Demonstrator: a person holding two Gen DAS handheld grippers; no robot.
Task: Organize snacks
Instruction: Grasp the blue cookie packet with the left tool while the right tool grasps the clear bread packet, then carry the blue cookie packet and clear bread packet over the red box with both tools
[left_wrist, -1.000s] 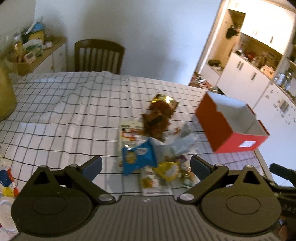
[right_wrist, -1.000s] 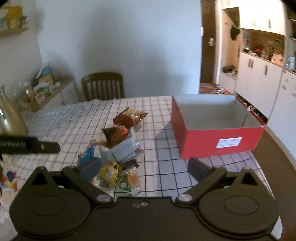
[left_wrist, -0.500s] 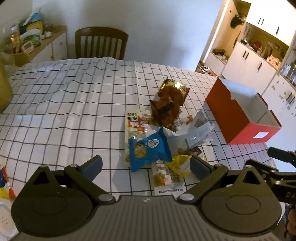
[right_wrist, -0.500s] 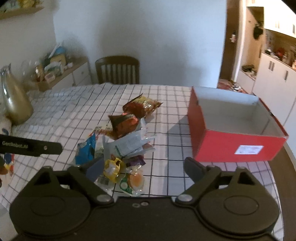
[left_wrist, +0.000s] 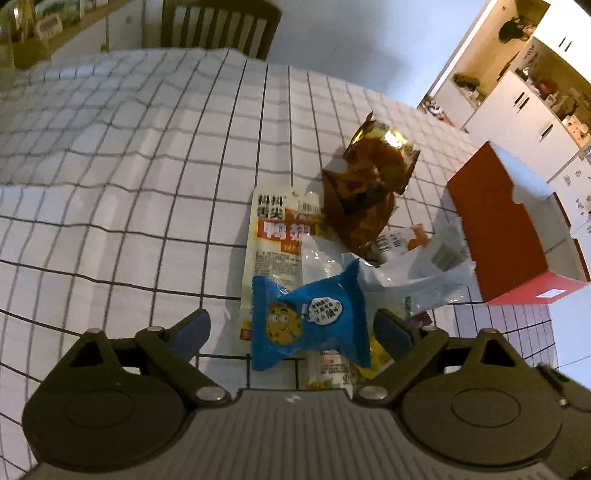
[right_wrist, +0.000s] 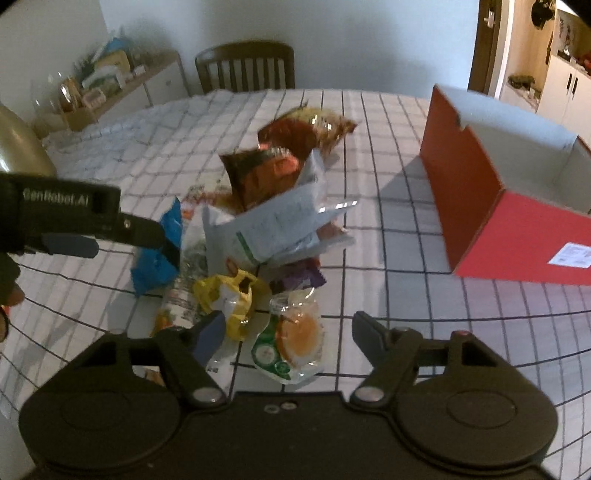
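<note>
You are holding your left gripper (left_wrist: 291, 326) with its jaws spread wide, one to each side of the blue cookie packet (left_wrist: 310, 321), and neither finger is touching it as far as the view shows. That packet is lying at the near edge of the snack pile on the checked tablecloth (left_wrist: 129, 177), overlapping a long white packet with red print (left_wrist: 275, 236). Behind it, two brown foil bags (left_wrist: 369, 184) are leaning together, and a crumpled white pouch (left_wrist: 413, 273) is sitting to their right. The open red box (left_wrist: 495, 225) is standing well apart, to the right of the pile.

Your right gripper (right_wrist: 288, 330) is also spread open and gripping nothing, hovering over a clear packet with an orange round snack (right_wrist: 295, 339), beside a yellow wrapper (right_wrist: 231, 295). A wooden chair (right_wrist: 245, 66) is standing at the table's far side.
</note>
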